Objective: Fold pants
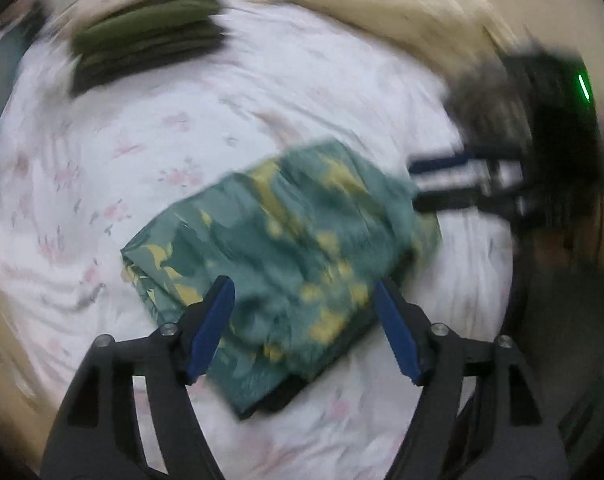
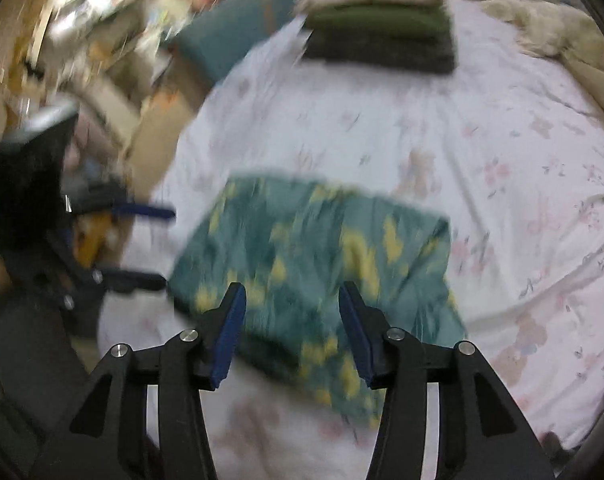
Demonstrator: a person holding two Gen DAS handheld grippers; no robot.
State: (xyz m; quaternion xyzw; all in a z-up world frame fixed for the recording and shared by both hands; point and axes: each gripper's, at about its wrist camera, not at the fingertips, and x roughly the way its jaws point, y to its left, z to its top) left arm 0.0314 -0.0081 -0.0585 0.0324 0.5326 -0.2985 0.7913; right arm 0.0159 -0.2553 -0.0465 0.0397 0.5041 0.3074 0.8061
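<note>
Lying folded into a compact teal rectangle with yellow leaf print: pants [image 1: 286,248] at bed [image 1: 122,152] centre. Hovering open, gripping nothing: left gripper [image 1: 304,320] at six o'clock, right gripper [image 2: 292,322] alongside.

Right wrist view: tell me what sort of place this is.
Probably a bedroom: the folded teal-and-yellow patterned pants lie on a white floral bedsheet, with a stack of folded dark green clothes and a rumpled beige blanket behind.

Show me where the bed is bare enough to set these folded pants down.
Bare sheet lies between the teal pants and the dark folded stack, and right of the pants. Crowded: the stack at the far edge, the rumpled beige blanket beside it.
</note>
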